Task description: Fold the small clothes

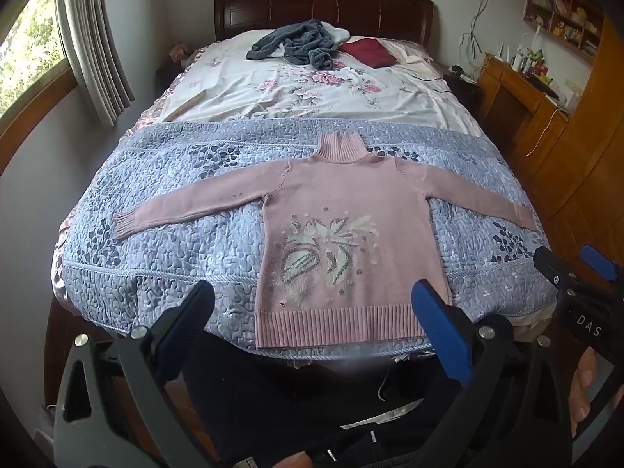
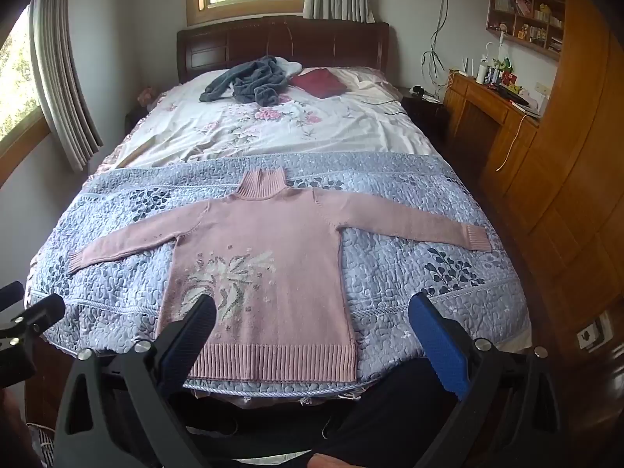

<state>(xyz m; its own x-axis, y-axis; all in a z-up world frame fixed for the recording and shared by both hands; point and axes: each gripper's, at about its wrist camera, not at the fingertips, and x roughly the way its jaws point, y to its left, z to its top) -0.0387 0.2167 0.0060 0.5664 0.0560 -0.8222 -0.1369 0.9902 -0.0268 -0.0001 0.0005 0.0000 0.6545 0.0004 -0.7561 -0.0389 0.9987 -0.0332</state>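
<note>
A small pink turtleneck sweater [image 1: 343, 202] [image 2: 273, 230] with a pale flower pattern lies flat and face up on the blue quilt, both sleeves spread wide, its ribbed hem toward the foot of the bed. My left gripper [image 1: 314, 300] hovers open above the hem, holding nothing. Open too is my right gripper [image 2: 312, 312], held over the sweater's lower half with its fingers empty. The right gripper's body [image 1: 565, 273] shows at the right edge of the left wrist view, and the left one [image 2: 31, 316] at the left edge of the right wrist view.
The blue quilt [image 1: 175, 234] [image 2: 409, 273] covers the foot of the bed. Farther back on a floral sheet [image 1: 292, 89] lie a grey garment [image 1: 296, 43] and a dark red one [image 1: 368, 50]. A wooden desk and cabinets [image 2: 546, 156] line the right wall. Dark trouser legs [image 1: 273, 382] stand below the bed's foot.
</note>
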